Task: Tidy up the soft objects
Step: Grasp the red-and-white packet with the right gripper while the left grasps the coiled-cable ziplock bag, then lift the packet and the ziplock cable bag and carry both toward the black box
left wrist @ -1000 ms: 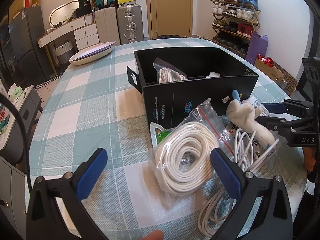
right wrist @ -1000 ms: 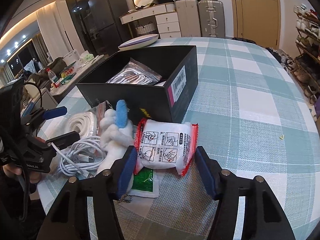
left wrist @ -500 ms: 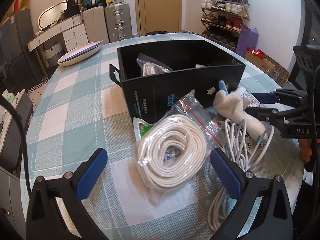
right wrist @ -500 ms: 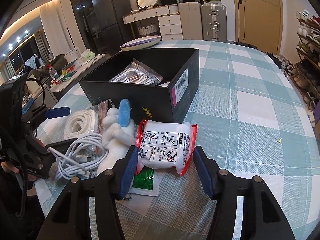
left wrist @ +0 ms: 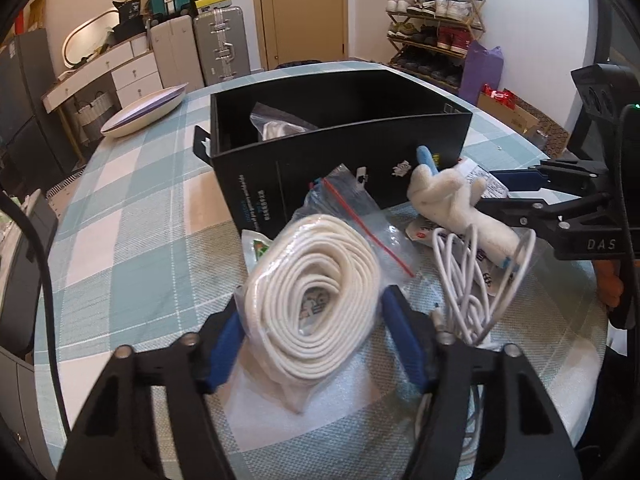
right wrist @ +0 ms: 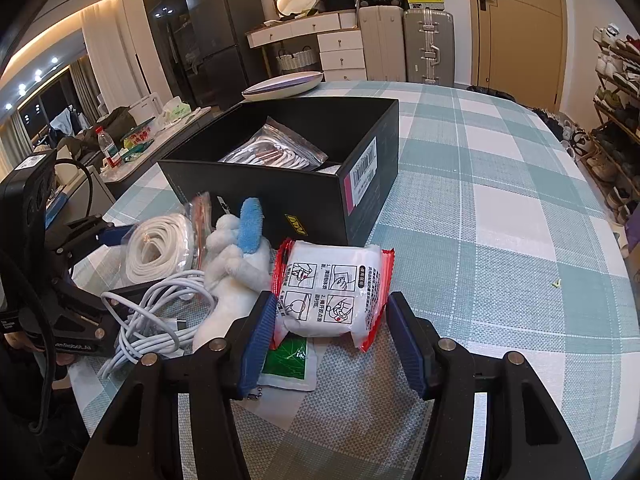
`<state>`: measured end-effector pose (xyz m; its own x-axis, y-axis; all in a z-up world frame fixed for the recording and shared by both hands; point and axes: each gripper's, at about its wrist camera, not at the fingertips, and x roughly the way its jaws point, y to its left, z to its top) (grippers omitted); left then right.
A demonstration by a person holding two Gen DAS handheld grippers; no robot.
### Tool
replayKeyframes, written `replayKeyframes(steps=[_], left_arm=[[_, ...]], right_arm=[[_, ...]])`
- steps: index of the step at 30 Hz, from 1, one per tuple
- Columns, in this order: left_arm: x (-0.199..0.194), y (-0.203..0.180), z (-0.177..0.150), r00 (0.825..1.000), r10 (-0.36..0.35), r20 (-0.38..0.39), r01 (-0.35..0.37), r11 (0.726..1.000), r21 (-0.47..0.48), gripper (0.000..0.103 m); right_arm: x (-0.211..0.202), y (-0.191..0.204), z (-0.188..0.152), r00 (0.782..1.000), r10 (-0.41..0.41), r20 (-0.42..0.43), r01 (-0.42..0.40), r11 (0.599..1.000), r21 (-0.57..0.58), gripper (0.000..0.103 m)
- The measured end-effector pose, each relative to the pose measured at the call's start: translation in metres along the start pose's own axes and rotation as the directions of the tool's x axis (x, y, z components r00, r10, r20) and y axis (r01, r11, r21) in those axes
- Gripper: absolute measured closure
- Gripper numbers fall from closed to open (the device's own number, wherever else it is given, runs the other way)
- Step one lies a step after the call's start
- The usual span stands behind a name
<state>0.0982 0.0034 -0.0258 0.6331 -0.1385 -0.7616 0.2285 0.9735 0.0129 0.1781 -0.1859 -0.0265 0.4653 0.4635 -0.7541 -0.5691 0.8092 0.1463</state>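
Two handheld grippers are working side by side over a checked tablecloth (right wrist: 500,208), each aimed down at a pile of soft things heaped just in front of a black box (left wrist: 344,168). The left gripper (left wrist: 316,336) has a bagged coil of white rope (left wrist: 316,304) lying between its blue pads, and its jaws are closing on the bag; the left pad looks to be meeting the plastic, while the right pad sits at the bag's edge, so the hold does not look firm yet. The right gripper (right wrist: 330,338) straddles a white packet with red ends (right wrist: 332,288), its pads close against both sides; whether they press hard enough to lift it I cannot tell. Between the two tools lie a white plush toy with a blue tip (right wrist: 236,256) and a loose white charging cable (right wrist: 156,320), and a small green sachet (right wrist: 288,364) pokes out from under the packet. Straight ahead of both grippers the box stands open, with a clear bag of cable (right wrist: 272,152) already inside. This looks like the grasping step, with both items still on the cloth. Next, I would judge, each grip must finish closing, then rise above the box's near wall and carry forward to release inside, taking care that the slippery bag does not slide out.
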Motion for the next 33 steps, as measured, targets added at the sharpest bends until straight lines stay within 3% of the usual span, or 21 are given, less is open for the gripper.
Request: replayKeyframes(steps=[4, 12, 16, 33], left_arm=[[-0.004, -0.001, 0.0, 1.0, -0.009, 0.003, 0.009, 1.0, 0.012, 0.051], [-0.009, 0.005, 0.001, 1.0, -0.027, 0.012, 0.027, 1.0, 0.0, 0.06], [-0.011, 0.009, 0.0, 0.999, -0.043, 0.021, 0.043, 0.999, -0.01, 0.07], [-0.02, 0.006, -0.001, 0.997, -0.074, 0.037, 0.073, 0.997, 0.017, 0.084]], right_arm=[[0.0, 0.0, 0.0, 1.0, 0.001, 0.0, -0.001, 1.0, 0.0, 0.045], [-0.002, -0.002, 0.0, 1.0, -0.002, 0.008, 0.002, 1.0, -0.007, 0.045], [-0.005, -0.001, 0.001, 1.0, -0.007, 0.021, 0.007, 1.0, -0.015, 0.045], [-0.014, -0.004, 0.002, 0.998, -0.011, 0.06, 0.012, 1.0, -0.02, 0.045]])
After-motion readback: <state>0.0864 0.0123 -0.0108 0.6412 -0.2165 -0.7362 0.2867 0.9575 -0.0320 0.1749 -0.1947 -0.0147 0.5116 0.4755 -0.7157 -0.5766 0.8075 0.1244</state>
